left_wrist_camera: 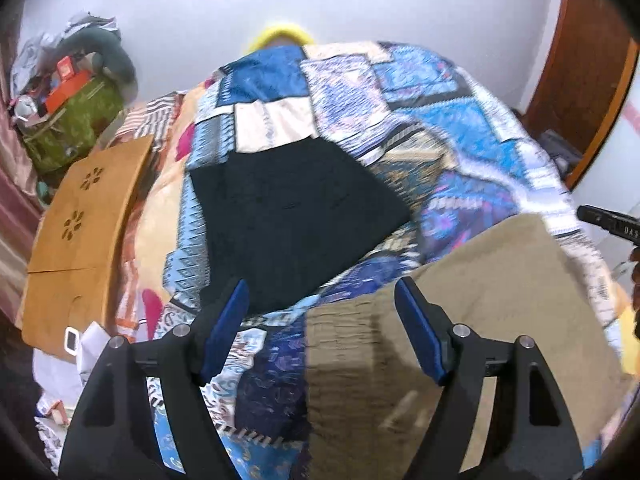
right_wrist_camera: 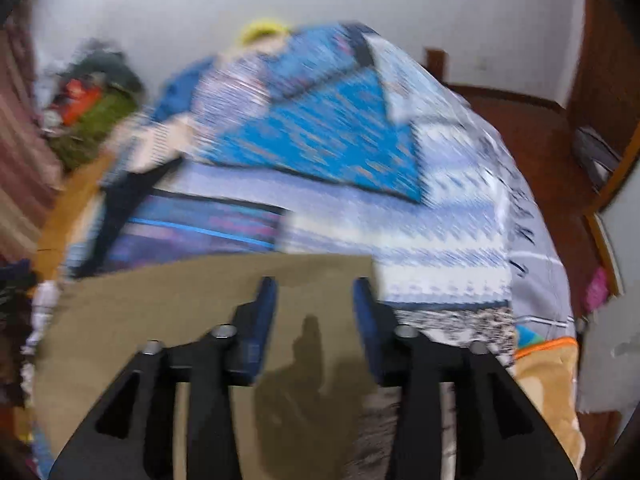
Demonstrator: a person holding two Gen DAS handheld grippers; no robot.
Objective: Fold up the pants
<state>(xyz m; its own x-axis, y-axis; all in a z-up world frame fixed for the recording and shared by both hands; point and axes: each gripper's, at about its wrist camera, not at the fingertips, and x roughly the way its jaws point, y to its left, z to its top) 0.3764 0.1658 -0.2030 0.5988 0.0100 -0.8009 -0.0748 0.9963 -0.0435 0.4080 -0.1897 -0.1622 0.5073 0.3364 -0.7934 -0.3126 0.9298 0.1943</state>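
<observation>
Khaki pants lie flat on a blue patchwork quilt, at the near right of the left wrist view. A dark folded garment lies on the quilt beyond them. My left gripper is open and empty, hovering over the left edge of the pants. In the blurred right wrist view the pants spread under my right gripper, which is open and empty above their far edge. The right gripper's tip shows at the right edge of the left wrist view.
A wooden lap table lies at the bed's left side. A green bag with clutter stands at the far left by the wall. A wooden door is at the far right. A yellow object peeks over the bed's far end.
</observation>
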